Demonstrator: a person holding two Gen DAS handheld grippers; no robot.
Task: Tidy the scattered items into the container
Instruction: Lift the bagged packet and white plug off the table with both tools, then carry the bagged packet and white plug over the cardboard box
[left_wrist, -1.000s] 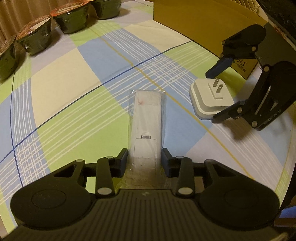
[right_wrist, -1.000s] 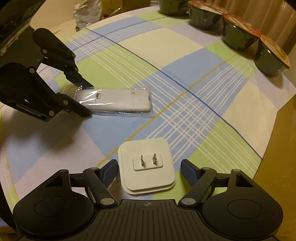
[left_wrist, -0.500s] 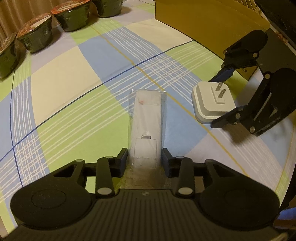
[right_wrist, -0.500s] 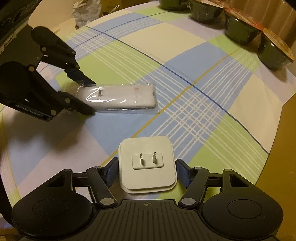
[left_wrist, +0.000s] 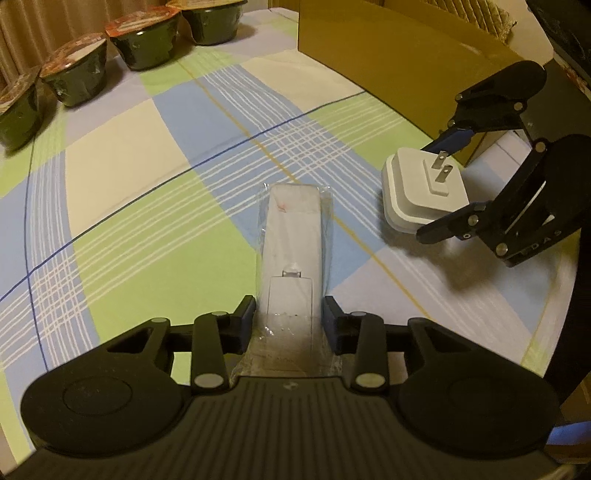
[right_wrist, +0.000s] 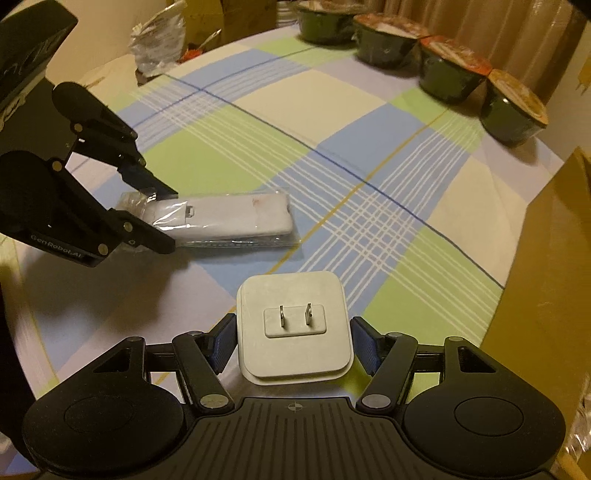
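A white remote-like bar in clear plastic wrap (left_wrist: 291, 229) runs forward from my left gripper (left_wrist: 288, 314), which is shut on its near end. In the right wrist view the wrapped bar (right_wrist: 236, 218) hangs just above the checked tablecloth with a shadow under it, held by the left gripper (right_wrist: 166, 218). My right gripper (right_wrist: 293, 339) is shut on a white square plug adapter (right_wrist: 291, 295), prongs facing up. From the left wrist view the adapter (left_wrist: 413, 192) sits raised off the cloth in the right gripper (left_wrist: 437, 188).
A tall cardboard box (left_wrist: 388, 55) stands at the far right of the table, close to the right gripper, and its wall (right_wrist: 546, 277) fills the right edge there. Several dark lidded bowls (left_wrist: 144, 48) line the far edge. A crumpled plastic bag (right_wrist: 159, 44) lies beyond the table.
The right gripper's fingers closed onto the plug adapter and lifted it off the cloth. The left gripper raised the wrapped bar slightly. Both views moved up a little.
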